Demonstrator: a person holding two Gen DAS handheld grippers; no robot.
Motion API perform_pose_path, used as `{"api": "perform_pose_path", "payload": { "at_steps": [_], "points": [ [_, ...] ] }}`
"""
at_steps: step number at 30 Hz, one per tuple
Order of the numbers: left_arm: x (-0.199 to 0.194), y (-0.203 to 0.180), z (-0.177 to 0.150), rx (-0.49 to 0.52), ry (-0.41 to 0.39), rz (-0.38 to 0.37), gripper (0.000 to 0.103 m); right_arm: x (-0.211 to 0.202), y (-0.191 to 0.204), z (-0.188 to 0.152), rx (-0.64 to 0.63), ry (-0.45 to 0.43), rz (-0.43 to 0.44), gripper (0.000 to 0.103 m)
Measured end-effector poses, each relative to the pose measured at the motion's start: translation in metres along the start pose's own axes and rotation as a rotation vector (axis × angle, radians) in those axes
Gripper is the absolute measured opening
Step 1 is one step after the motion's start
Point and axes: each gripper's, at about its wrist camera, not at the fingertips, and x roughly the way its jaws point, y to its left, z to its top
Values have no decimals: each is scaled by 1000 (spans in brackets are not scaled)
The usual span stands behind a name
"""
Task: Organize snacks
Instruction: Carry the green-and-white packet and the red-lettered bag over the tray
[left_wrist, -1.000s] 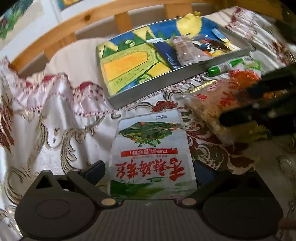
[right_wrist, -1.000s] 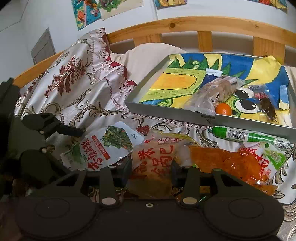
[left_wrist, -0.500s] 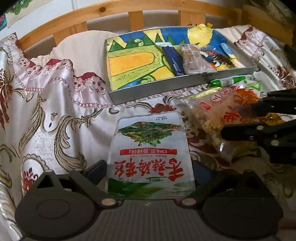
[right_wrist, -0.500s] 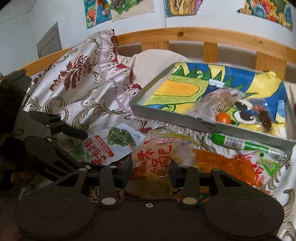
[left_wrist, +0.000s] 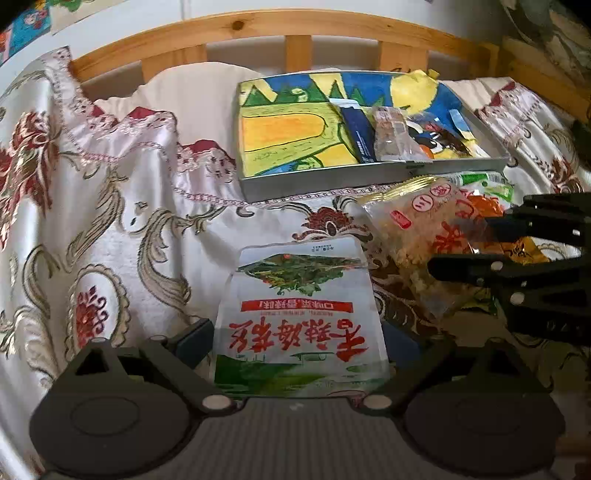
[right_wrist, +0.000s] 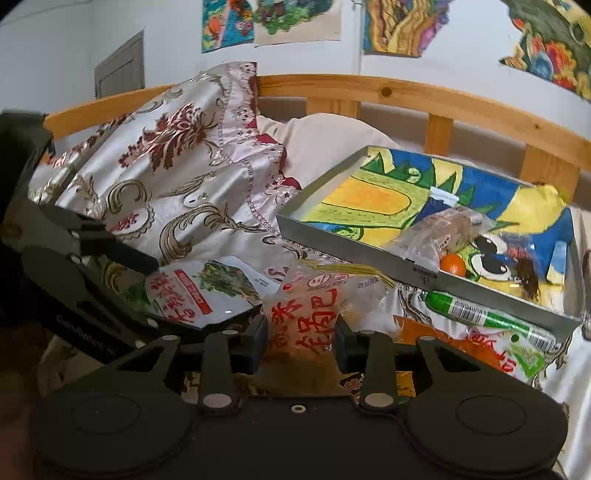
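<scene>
My left gripper (left_wrist: 295, 341) is shut on the near edge of a white and green snack packet (left_wrist: 299, 314) with red characters, held just above the patterned bedspread. In the right wrist view the same packet (right_wrist: 207, 291) hangs from that gripper (right_wrist: 147, 291) at the left. My right gripper (right_wrist: 299, 341) has its jaws closing on a clear packet (right_wrist: 306, 314) of yellow crisps with red characters; its fingers (right_wrist: 255, 343) pinch the packet's near end. A grey tray (right_wrist: 351, 251) lined with a colourful drawing sits beyond, with several snacks in it.
A green sausage stick (right_wrist: 480, 314) and an orange packet (right_wrist: 443, 332) lie on the bedspread against the tray's front wall. A small orange fruit (right_wrist: 452, 264) and a clear bread bag (right_wrist: 436, 229) lie in the tray. A wooden headboard (right_wrist: 406, 96) and a pillow (left_wrist: 192, 92) stand behind.
Both grippers have rolled towards level and risen a little, each with its packet. The right fingers have drawn closer together on the clear packet.
</scene>
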Motion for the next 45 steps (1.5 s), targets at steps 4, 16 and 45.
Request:
{"api": "perform_pose_path", "payload": {
  "at_steps": [4, 16, 45],
  "points": [
    [-7, 3, 0, -39, -10, -2, 98, -4, 4, 1, -44, -33, -22, 37],
    [-25, 2, 21, -61, -49, -9, 98, -15, -4, 10, -15, -97, -53, 37],
    [53, -119, 202, -5, -277, -33, 98, -38, -157, 38, 129, -306, -431, 36]
  ]
}}
